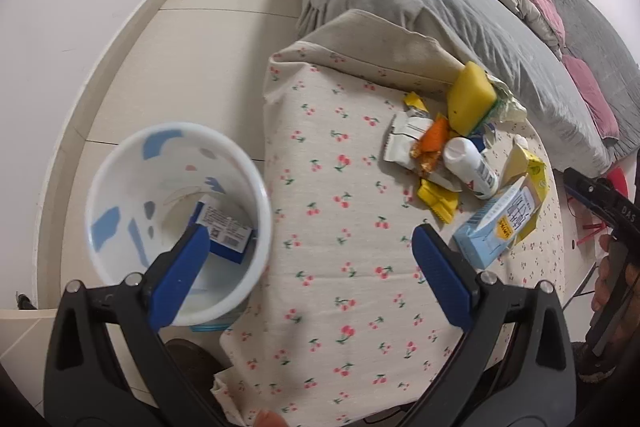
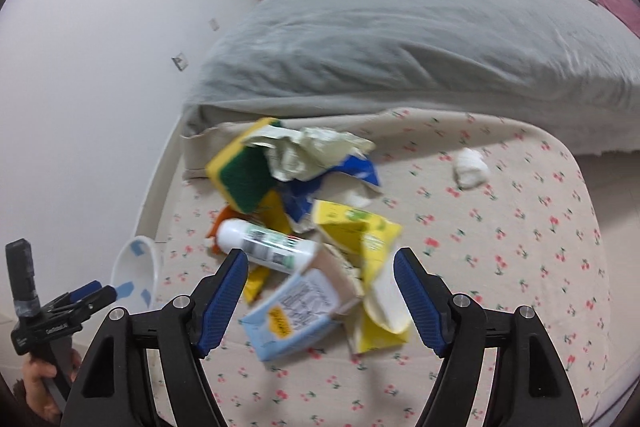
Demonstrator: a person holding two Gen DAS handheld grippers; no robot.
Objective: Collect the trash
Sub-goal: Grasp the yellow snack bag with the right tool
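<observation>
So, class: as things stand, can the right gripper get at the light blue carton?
Probably yes: the right gripper is open, and the light blue carton lies between its fingers, uncovered.

"DAS" on right hand-held gripper point(image 1: 612, 223).

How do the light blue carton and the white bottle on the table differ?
The light blue carton is a flat-sided box with a yellow sticker; the white bottle is a cylinder with a printed label. The carton lies nearest the right gripper, the bottle farther back on wrappers. Both lie on their sides.
</observation>
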